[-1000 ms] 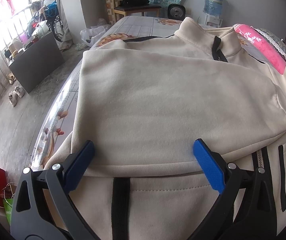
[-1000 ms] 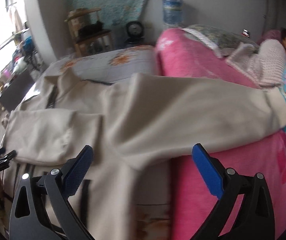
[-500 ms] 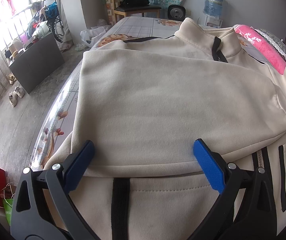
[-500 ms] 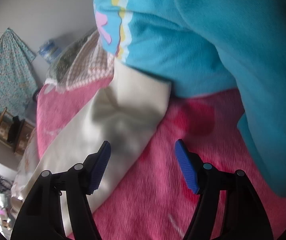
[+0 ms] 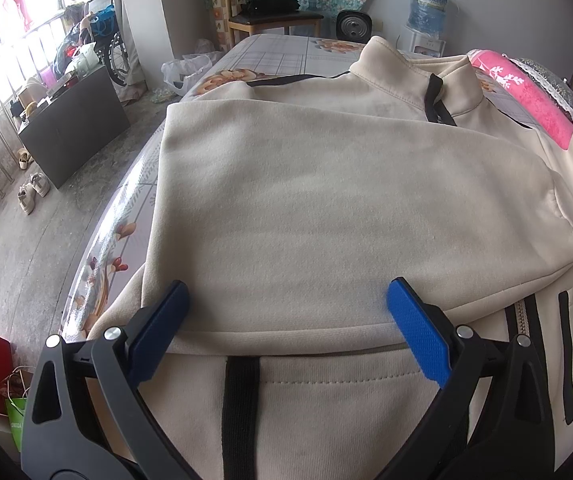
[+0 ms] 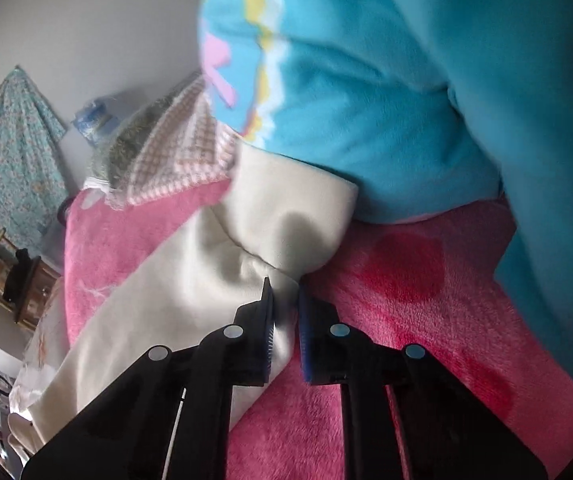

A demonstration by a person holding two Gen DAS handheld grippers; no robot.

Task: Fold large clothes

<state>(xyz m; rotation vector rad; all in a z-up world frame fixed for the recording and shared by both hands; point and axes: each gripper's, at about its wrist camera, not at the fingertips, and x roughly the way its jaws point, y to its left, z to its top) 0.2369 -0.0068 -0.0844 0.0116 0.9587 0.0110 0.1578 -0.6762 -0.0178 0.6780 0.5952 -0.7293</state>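
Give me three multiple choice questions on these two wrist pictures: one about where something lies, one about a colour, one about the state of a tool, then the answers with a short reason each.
1. What does the cream sleeve lie on in the right wrist view?
A. a pink blanket
B. a bare floor
C. a wooden chair

2. What colour are the pads of the left tool?
A. red
B. blue
C. yellow

3. How does the right tool stand?
A. wide open over nothing
B. out of view
C. closing on the sleeve near its cuff

Answers:
1 A, the pink blanket spreads under the sleeve.
2 B, both pads are blue.
3 C, cream cloth fills the narrow gap between its pads.
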